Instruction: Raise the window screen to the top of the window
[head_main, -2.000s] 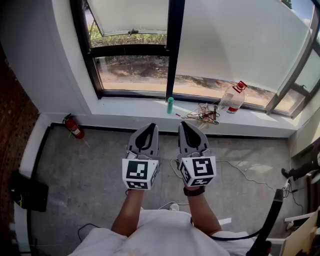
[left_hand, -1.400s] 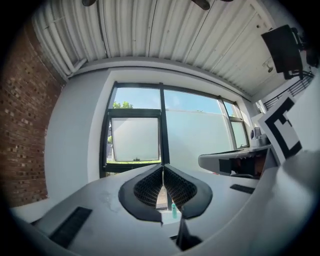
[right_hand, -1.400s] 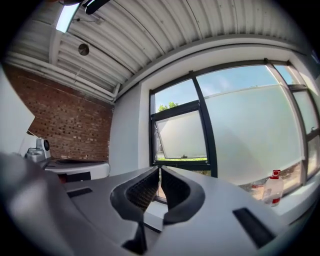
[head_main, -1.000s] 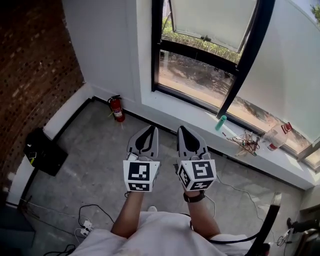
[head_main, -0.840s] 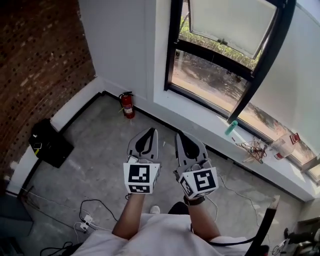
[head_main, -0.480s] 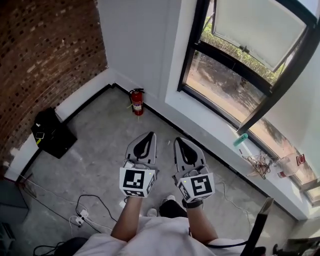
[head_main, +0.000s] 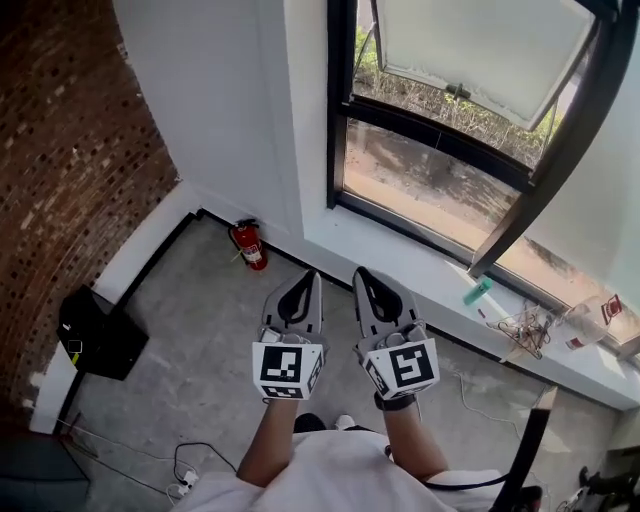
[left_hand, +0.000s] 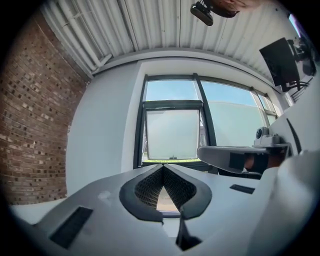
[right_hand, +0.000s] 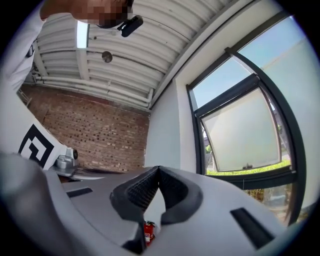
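Head view: the grey left gripper and grey right gripper are held side by side over the grey concrete floor, well apart from the black-framed window. The white frosted screen panel is seen in the window's upper part. A red fire extinguisher stands near the wall.
Left gripper view: jaws are clenched tip to tip, nothing held; the screen lies straight ahead.
Right gripper view: jaws are clenched, empty; the screen lies to the right.

Left gripper and right gripper side by side over the floor, window sill ahead of them, fire extinguisher on the floor below the sill's left end, box on the floor beside the brick wall at far left, small bottle, wires and larger bottle on the sill to the right
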